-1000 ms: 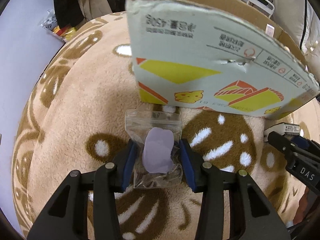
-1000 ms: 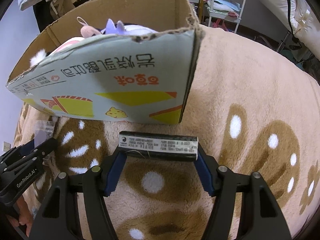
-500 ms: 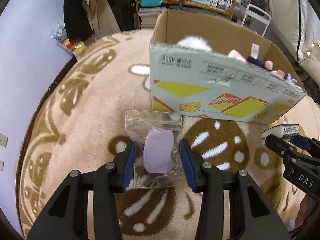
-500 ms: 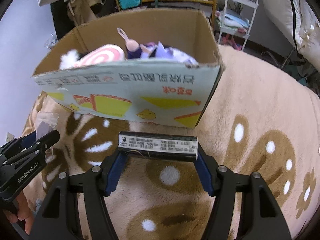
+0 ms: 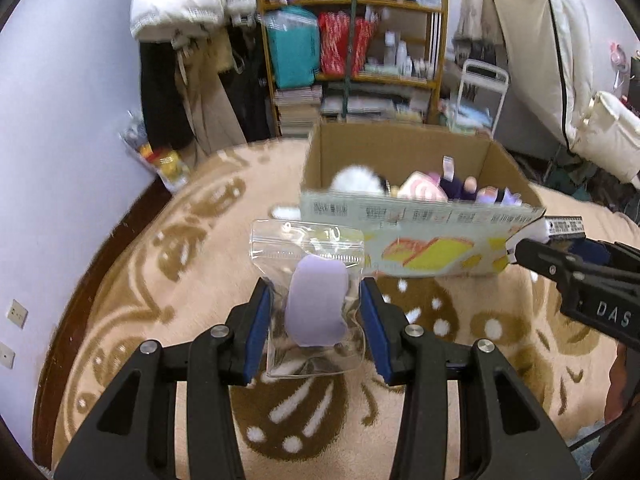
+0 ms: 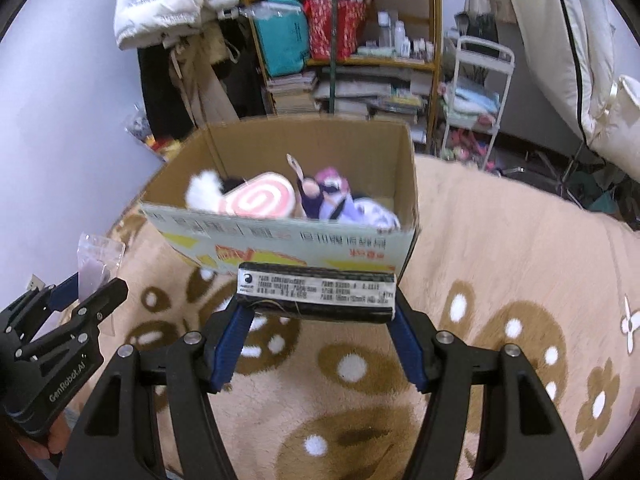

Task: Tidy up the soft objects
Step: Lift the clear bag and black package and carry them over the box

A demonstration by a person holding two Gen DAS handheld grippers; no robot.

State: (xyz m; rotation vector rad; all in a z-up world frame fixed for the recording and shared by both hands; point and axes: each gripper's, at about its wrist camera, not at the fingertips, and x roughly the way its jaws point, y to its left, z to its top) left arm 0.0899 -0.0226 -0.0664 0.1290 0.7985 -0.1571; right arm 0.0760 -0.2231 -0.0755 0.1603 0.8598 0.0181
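My left gripper (image 5: 316,320) is shut on a clear zip bag holding a lilac soft pad (image 5: 316,304), lifted above the blanket. My right gripper (image 6: 316,320) is shut on a black packet with a white label (image 6: 316,292), also held up; it shows in the left wrist view (image 5: 564,226) too. Ahead stands an open cardboard box (image 6: 280,248) (image 5: 416,240) with several plush toys inside, among them a pink swirl toy (image 6: 260,200). Both grippers are just short of the box's near wall, roughly level with its rim.
A beige blanket with brown patterns (image 6: 500,280) covers the surface. Behind the box stand a cluttered wooden shelf (image 6: 340,32), hanging coats (image 5: 180,80) and a white trolley (image 6: 480,92). A purple wall (image 5: 60,160) lies to the left.
Both grippers have risen with their loads; the box's inside and its toys now show over the near wall, and the room behind has come into view.
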